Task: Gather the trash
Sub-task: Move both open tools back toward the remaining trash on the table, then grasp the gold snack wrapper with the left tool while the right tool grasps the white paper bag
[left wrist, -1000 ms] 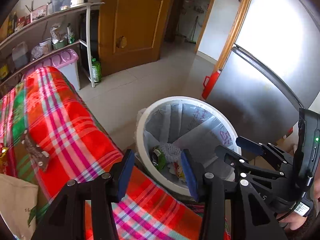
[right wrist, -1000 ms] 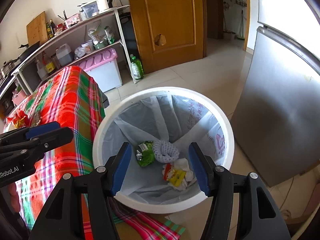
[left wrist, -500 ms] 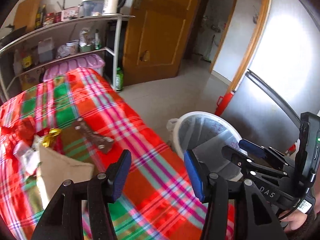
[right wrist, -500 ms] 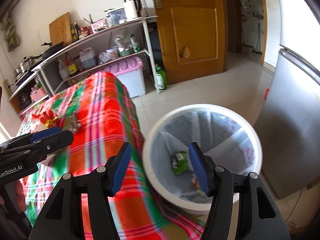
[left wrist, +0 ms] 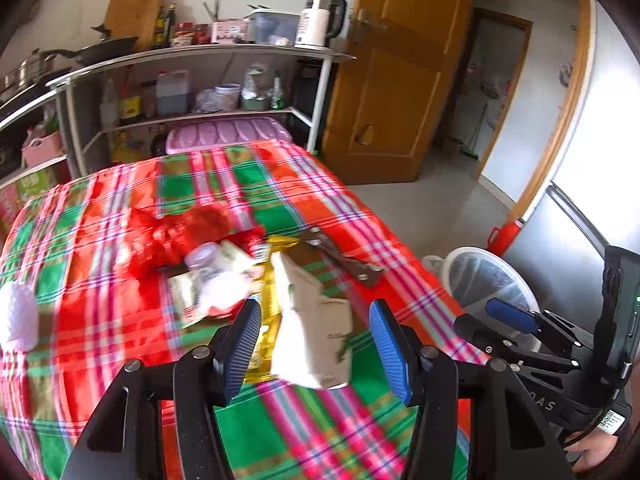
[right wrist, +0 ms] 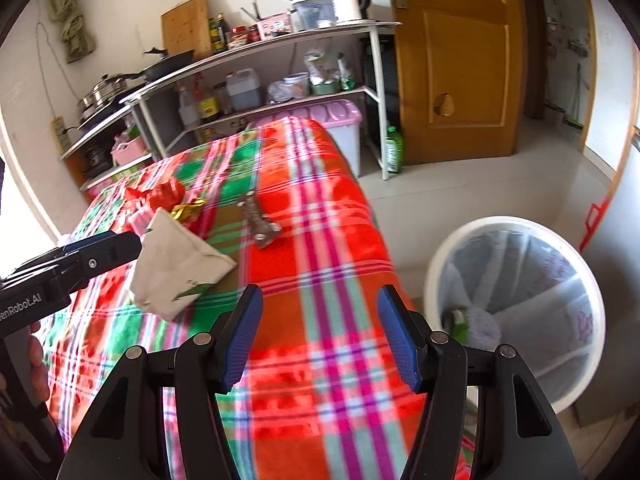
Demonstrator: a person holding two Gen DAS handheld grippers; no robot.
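A crumpled beige paper bag (left wrist: 310,320) lies on the plaid tablecloth (left wrist: 120,320), between the open jaws of my left gripper (left wrist: 316,344); it also shows in the right wrist view (right wrist: 176,264). Behind it lie a gold wrapper (left wrist: 276,252), a clear plastic cup (left wrist: 204,258), red wrappers (left wrist: 168,236) and a brown wrapper (left wrist: 340,256). A white foam piece (left wrist: 18,316) lies at the far left. The white lined trash bin (right wrist: 520,304) stands on the floor right of the table, with trash inside. My right gripper (right wrist: 320,332) is open and empty above the table's edge.
A metal shelf rack (left wrist: 192,92) with bottles, pans and a kettle stands behind the table. A pink-lidded box (left wrist: 228,136) sits under it. A wooden door (left wrist: 396,92) is at the back. A steel fridge (left wrist: 580,220) stands right of the bin.
Both grippers have swung left from over the trash bin to over the table. The left gripper now straddles the paper bag. Both stay open.
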